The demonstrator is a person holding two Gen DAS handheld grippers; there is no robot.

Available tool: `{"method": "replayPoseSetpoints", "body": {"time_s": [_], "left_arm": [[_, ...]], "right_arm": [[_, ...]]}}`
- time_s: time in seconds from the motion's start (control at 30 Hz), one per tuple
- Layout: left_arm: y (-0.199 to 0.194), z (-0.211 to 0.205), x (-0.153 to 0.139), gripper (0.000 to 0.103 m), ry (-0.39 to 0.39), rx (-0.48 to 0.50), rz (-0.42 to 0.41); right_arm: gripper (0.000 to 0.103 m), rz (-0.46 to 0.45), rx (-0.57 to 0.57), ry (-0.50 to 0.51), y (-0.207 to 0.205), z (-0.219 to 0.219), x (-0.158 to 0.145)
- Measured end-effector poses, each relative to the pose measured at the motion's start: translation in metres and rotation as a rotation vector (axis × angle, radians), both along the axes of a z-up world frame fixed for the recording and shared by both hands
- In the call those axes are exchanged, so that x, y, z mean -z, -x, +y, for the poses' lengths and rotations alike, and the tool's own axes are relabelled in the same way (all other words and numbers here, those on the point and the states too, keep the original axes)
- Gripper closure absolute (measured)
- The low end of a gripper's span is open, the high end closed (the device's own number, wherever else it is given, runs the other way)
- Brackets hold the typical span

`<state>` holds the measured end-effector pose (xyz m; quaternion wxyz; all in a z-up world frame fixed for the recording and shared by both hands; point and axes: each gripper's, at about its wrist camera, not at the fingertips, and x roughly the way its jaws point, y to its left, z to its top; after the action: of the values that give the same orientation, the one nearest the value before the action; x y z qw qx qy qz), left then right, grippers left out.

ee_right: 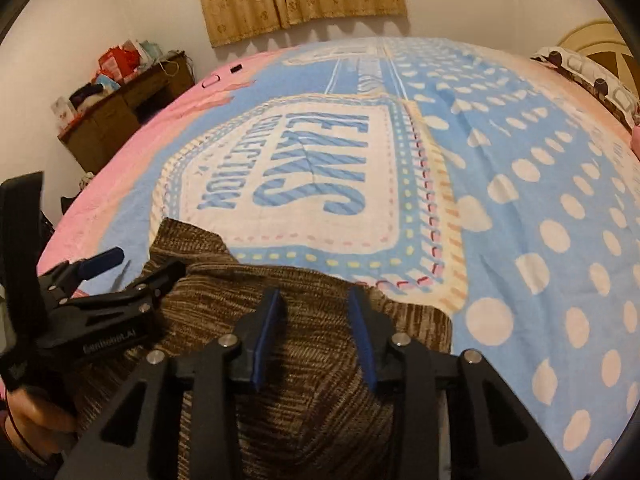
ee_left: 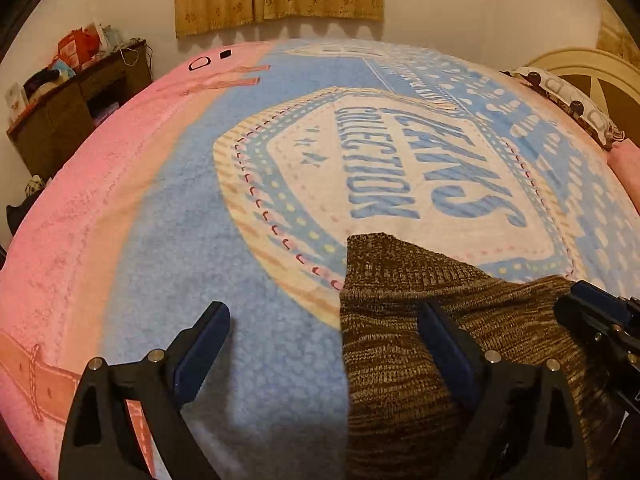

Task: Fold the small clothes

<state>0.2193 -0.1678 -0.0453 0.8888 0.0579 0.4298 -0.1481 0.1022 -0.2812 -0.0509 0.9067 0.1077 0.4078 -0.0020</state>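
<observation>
The left gripper (ee_left: 324, 324) stands with its jaws spread wide and nothing between the pads; one finger hangs over bare blanket, the other over the near left part of the brown knitted garment (ee_left: 420, 320), whose left edge runs between the two. The right gripper (ee_right: 316, 320) has its jaws only partly parted, the blue pads (ee_right: 272, 320) poised just above the knit with no cloth pinched — whether they brush the fabric cannot be told. The garment (ee_right: 304, 360) lies on the blue, white and pink printed blanket (ee_right: 520, 208), near the bed's front edge, with one corner reaching up toward the lettered panel and its far edge somewhat rumpled. In the inspector's judgement the step in hand is taking hold of the near edge for a fold. To do it well, each gripper should come down on the garment's edge itself — not the blanket beneath — and bite a single, even layer at matching spots left and right. The left should shift inward so that both fingers straddle knit. A hand (ee_right: 36, 416) holds the left tool; the two tools sit close and could knock together.
</observation>
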Motion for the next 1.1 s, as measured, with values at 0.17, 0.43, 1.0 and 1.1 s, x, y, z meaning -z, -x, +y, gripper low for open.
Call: {"method": "replayPoseSetpoints", "body": {"time_s": [0.17,0.43,1.0,1.1], "left_arm": [[0.031,0.010,-0.029,0.007,0.004,0.012,-0.034],[0.121,0.025,-0.039,0.007,-0.043,0.056,-0.104],[0.180,0.023,-0.021,0.007,-0.094,0.080,-0.085],[0.182,0.028,-0.023,0.007,-0.101,0.060,-0.091]], "right_arm": [[0.063,-0.130,0.096,-0.014,0.039,-0.005,-0.029],[0.054,-0.178,0.110,0.018,0.142,0.026,-0.035],[0.026,-0.149,0.234,-0.059,0.164,0.015,0.010],[0.026,-0.166,0.234,-0.086,0.168,0.013,0.011]]}}
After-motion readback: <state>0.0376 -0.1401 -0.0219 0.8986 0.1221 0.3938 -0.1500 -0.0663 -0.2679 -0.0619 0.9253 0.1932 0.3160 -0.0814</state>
